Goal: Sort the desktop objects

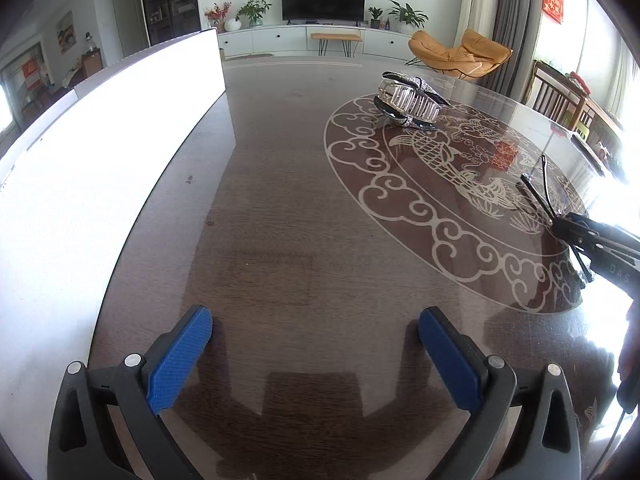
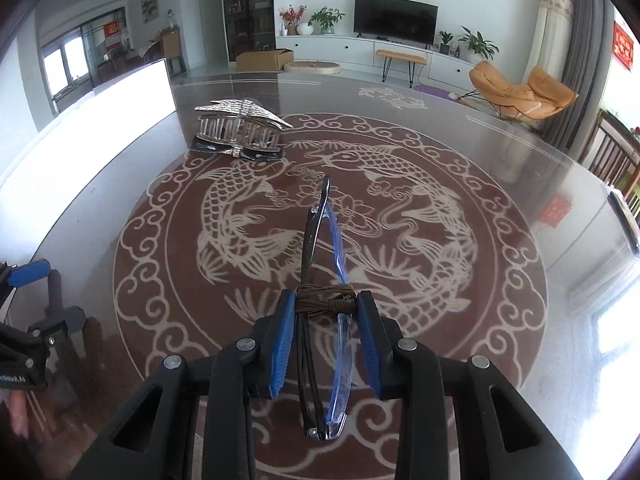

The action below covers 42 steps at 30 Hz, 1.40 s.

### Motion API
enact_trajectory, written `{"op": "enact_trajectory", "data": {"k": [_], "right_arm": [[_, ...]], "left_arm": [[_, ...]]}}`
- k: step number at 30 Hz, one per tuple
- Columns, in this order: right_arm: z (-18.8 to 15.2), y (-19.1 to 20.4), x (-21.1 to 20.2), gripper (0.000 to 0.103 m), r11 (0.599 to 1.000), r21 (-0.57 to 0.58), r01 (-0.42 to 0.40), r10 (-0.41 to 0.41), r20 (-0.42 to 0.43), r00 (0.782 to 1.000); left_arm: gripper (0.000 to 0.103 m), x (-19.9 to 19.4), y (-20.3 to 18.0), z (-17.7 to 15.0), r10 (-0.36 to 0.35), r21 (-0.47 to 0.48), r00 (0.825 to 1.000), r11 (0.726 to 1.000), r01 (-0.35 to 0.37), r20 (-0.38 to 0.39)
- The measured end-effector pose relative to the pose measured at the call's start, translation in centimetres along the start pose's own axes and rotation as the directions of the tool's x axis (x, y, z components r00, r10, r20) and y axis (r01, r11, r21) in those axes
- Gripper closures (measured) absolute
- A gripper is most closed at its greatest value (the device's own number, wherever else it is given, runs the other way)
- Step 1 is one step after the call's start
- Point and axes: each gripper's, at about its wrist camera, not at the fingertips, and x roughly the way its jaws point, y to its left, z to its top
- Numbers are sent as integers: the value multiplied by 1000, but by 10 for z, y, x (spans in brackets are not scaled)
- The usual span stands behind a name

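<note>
Right gripper point(image 2: 326, 316) is clamped on a folded pair of glasses point(image 2: 320, 264), blue pads pressing in from both sides right where a brown cord point(image 2: 325, 295) is wound around the frame. One end of the glasses pokes out ahead of the fingertips and the rest runs back between the fingers toward the camera. They look lifted clear of the table point(image 2: 520, 184), though I can't swear to it from this angle.

Further ahead of that gripper and a bit to its left sits a sparkly hair clip point(image 2: 240, 128) on the glass top, well apart from the glasses, at the rim of the round fish pattern point(image 2: 280, 216).

Left gripper point(image 1: 316, 328) has its jaws spread wide with nothing between them, just bare dark table below. A white box point(image 1: 100, 152) runs along its left side. From the left wrist view the hair clip is far ahead and to the right, and the right gripper with the glasses is over at the right edge.
</note>
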Motion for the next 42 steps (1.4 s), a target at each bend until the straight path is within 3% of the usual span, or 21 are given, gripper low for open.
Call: {"op": "enact_trajectory", "data": {"k": [6, 8, 10, 22, 28, 42], "right_arm": [[-21, -35, -22, 68, 997, 67, 25, -25, -2, 1000], [-20, -35, -21, 59, 997, 68, 23, -23, -5, 1000], [-19, -33, -18, 33, 999, 42, 35, -34, -18, 999], [-20, -35, -9, 5, 999, 41, 19, -17, -50, 999], [-22, -35, -7, 0, 999, 40, 15, -13, -58, 998], [-23, -35, -8, 0, 999, 40, 16, -14, -57, 998]], "left_arm": [[0, 0, 0, 0, 0, 0, 1000, 1000, 0, 0], [0, 0, 0, 0, 0, 0, 1000, 1000, 0, 0], [0, 0, 0, 0, 0, 0, 1000, 1000, 0, 0], [0, 0, 0, 0, 0, 0, 1000, 1000, 0, 0], [0, 0, 0, 0, 0, 0, 1000, 1000, 0, 0], [0, 0, 0, 0, 0, 0, 1000, 1000, 0, 0]]}}
